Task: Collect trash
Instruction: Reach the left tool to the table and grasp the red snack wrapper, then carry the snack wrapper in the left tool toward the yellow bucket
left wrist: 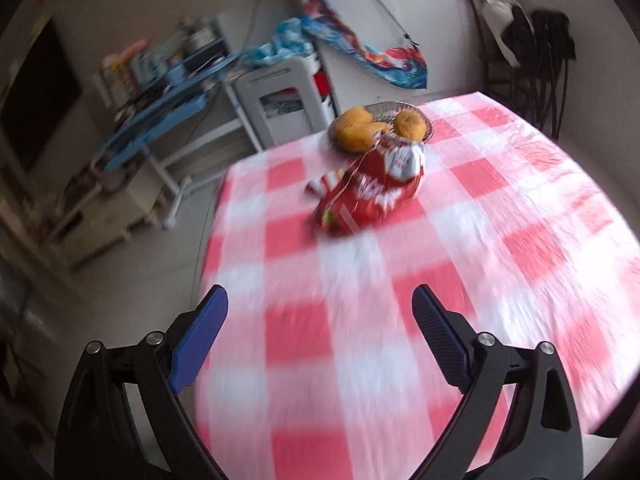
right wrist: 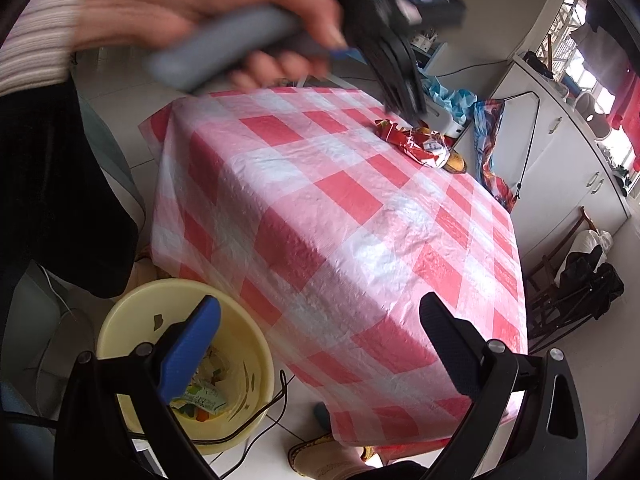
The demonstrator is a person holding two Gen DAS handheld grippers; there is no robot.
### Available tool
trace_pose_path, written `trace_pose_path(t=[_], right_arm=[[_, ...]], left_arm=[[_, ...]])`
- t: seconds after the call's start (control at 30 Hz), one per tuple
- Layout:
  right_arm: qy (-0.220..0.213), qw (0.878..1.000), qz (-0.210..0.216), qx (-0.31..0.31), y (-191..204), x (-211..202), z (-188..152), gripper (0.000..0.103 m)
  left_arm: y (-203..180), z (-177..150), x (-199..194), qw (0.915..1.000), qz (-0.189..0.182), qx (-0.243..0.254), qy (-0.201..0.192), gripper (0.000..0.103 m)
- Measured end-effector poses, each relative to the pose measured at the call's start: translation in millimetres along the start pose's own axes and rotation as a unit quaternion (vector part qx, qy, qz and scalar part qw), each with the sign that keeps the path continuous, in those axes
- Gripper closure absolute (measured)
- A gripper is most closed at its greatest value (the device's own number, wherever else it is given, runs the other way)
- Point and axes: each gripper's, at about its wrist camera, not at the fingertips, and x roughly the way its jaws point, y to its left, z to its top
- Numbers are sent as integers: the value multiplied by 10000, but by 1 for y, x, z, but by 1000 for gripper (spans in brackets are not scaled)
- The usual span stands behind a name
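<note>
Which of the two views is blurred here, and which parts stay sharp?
Left wrist view: motion blur smears the checked tablecloth and red wrapper; the left hand-held gripper stays sharp. Right wrist view: cloth crisp, only the person's hand is streaked; the yellow bin is clear.

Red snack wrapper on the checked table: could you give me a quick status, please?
Both grippers open, empty. Left gripper above the tablecloth, facing the red wrapper. Wrapper lies before the fruit basket. Path clear; yellow bin below right gripper.

tablecloth (right wrist: 340, 216): thin crinkled plastic, slight sheen | snack wrapper (left wrist: 370, 192) on it: glossy crumpled foil | bin (right wrist: 120, 320) beside (below its edge): smooth matt plastic
</note>
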Motion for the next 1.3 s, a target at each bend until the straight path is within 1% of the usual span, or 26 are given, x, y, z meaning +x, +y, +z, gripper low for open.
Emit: trace_pose_path(t=[0.07,0.13,0.2,0.23,0.27,0.3,0.33,0.37,0.4,0.43,0.47,0.5,0.57,0.63,0.7,0.83,0.87,1.0,1.07,1.13,1.2,1.3], right_arm=[[24,10000,40,72,-3,3,1,8],[91,9997,149,198,-7,7,0,8],[140,9994,209,247,-9,9,-2,8],[156,9993,215,259,-10,11,-3,8],[177,9992,223,286,-11,12,-3,8],[195,9990,240,322,-14,13,-4,8],[220,9986,275,392,-16,14,-4,8],[234,9983,297,444,-18,15,-3,8],[243,9977,333,534,-22,16,-3,8],[242,9972,369,604,-24,16,-2,8],[228,9966,405,675,-26,16,-1,8],[213,9963,420,718,-28,16,0,8],[164,9959,410,795,-31,14,2,8],[130,9953,414,865,-33,12,2,8],[103,9948,429,923,-34,10,2,8],[52,9950,401,913,-32,4,0,8],[34,9954,370,883,-31,2,0,8],[-48,9954,318,897,-33,-1,1,8],[-70,9943,358,1006,-37,-1,2,8],[-75,9922,403,1181,-42,-1,1,8],[-22,9888,469,1419,-50,1,-2,8],[76,9821,566,1795,-62,5,-8,8]], left_arm=[[-17,15,18,9989,74,439,-155,13],[-33,30,41,9957,165,872,-279,13],[-42,39,61,9940,235,1032,-280,14],[-44,43,73,9937,248,1070,-243,16],[-46,46,85,9936,233,1092,-161,21],[-46,48,93,9937,209,1102,-80,23],[-46,48,103,9940,137,1088,22,31],[-44,48,105,9951,35,992,-37,40],[-39,50,109,9966,-52,826,-14,49],[-35,51,112,9974,-120,710,47,66],[-32,52,112,9980,-120,624,60,75],[-27,51,110,9984,-161,550,16,79],[-17,49,103,9989,-380,277,44,88],[3,44,92,9970,-734,-231,84,89],[22,36,80,9907,-1148,-699,208,89],[44,9,51,9764,-1798,-1154,325,90],[48,-1,42,9711,-1980,-1276,374,90],[48,-36,6,9568,-2450,-1498,456,90],[45,-54,-12,9464,-2756,-1605,513,89],[37,-71,-24,9377,-2967,-1696,631,89],[33,-82,-28,9326,-3051,-1765,776,89],[33,-101,-26,9189,-3206,-1994,1143,87]])
